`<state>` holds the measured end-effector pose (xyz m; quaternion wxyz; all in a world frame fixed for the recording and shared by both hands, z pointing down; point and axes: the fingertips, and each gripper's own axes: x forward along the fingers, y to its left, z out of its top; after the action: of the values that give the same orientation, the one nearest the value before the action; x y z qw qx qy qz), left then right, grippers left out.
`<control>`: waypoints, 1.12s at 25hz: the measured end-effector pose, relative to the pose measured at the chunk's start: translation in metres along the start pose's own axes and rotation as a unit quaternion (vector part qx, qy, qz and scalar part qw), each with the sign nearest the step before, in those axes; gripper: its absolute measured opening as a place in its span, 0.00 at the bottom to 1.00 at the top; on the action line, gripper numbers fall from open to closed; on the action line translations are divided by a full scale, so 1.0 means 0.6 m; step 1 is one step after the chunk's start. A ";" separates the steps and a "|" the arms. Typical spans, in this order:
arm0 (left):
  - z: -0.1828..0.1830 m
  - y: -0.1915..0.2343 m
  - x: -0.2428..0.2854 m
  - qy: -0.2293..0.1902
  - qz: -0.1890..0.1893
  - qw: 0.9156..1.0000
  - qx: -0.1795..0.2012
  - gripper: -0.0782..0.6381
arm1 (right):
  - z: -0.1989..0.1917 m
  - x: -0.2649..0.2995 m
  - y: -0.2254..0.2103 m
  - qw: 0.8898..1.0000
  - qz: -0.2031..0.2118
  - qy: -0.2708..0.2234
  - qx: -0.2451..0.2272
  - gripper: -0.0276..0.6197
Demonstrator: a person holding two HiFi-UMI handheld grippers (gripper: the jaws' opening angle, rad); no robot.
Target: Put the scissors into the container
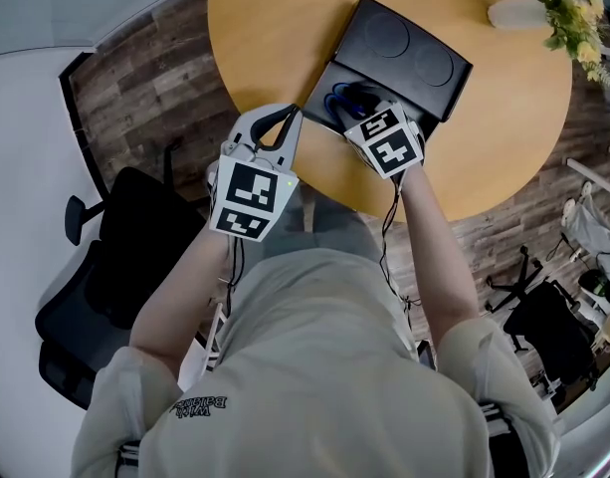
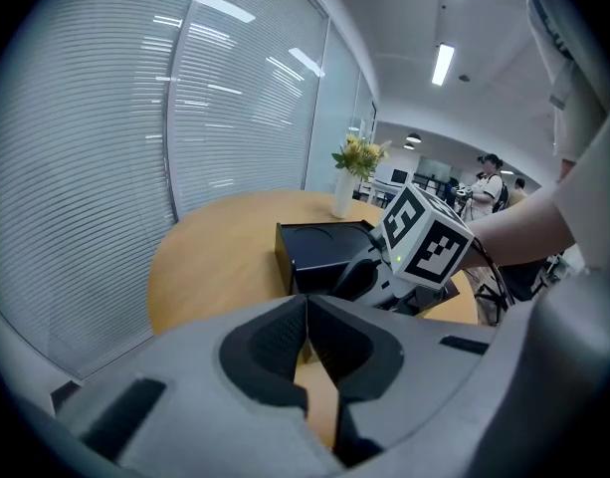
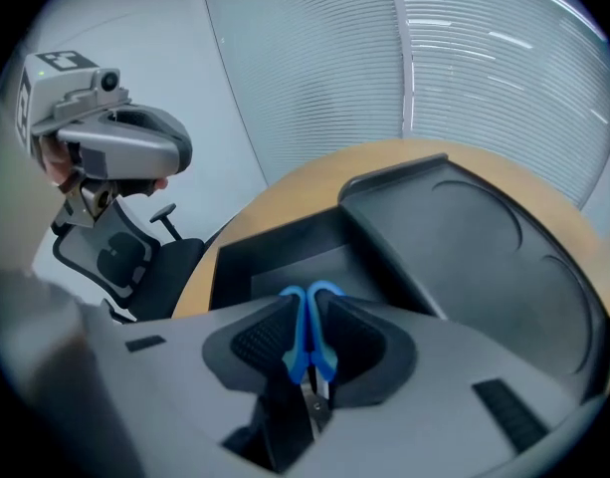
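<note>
Blue-handled scissors (image 3: 306,337) are clamped between the jaws of my right gripper (image 3: 306,339), handles pointing forward, metal pivot showing near the jaw base. In the head view their blue handles (image 1: 342,101) hang over the open front compartment of the black container (image 1: 424,60). That container (image 3: 464,237) lies on the round wooden table (image 1: 275,28), with its open compartment (image 3: 285,257) right under the scissors. My left gripper (image 2: 306,339) is shut with nothing in it, held over the table's near edge, left of the container (image 2: 319,252).
A white vase with yellow flowers (image 1: 568,13) stands at the table's far right. A black office chair (image 1: 105,267) sits on the floor to the left. Window blinds (image 2: 135,118) line the wall. People stand in the far background (image 2: 489,182).
</note>
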<state>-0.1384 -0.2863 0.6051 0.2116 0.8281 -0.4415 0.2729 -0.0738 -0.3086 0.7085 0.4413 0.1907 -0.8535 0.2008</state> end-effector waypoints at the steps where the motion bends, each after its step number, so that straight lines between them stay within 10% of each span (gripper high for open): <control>1: 0.005 0.000 -0.003 -0.003 0.000 1.000 0.003 0.14 | 0.005 -0.007 -0.002 1.000 -0.004 -0.006 0.001 0.21; 12: 0.116 0.036 -0.073 -0.073 0.031 0.995 0.058 0.14 | 0.106 -0.156 -0.019 0.987 -0.074 -0.143 0.011 0.19; 28: 0.383 0.018 -0.271 -0.266 0.092 0.956 0.086 0.14 | 0.225 -0.511 -0.028 0.923 -0.188 -0.336 0.018 0.11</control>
<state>-0.1618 -0.3275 0.3275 -0.0118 0.8415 -0.5311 0.0980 0.0080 -0.3464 0.3857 0.1550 0.4124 -0.8961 0.0539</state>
